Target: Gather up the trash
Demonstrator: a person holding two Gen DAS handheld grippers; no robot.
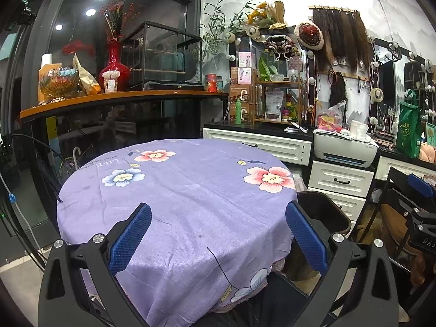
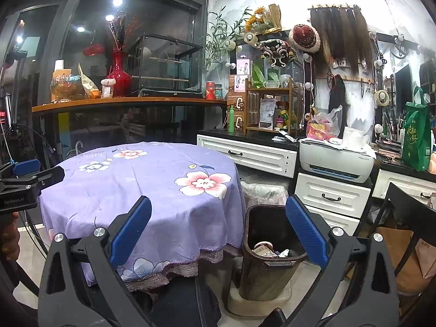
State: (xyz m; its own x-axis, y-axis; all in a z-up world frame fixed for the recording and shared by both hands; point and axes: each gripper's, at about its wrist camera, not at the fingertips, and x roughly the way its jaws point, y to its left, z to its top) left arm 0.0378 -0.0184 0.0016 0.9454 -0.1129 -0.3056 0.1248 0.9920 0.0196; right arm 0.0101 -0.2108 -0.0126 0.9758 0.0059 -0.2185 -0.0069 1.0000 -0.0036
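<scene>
Purple floral cloth covers the round table (image 1: 185, 190), bare of litter. Trash (image 2: 268, 249) already lies in the dark bin (image 2: 268, 269) just beside it (little seems left). Left gripper (image 1: 218, 234) and right gripper (image 2: 218, 234) both gape wide, holding nothing.

Round table (image 1: 81, 218), purple floral tablecloth (image 1: 190, 190) draped over it, touching

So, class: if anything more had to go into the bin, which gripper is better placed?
Probably the right. The right gripper is open with the bin just beyond its right finger. The left gripper, also open, faces the table, with the bin at its edge.
</scene>
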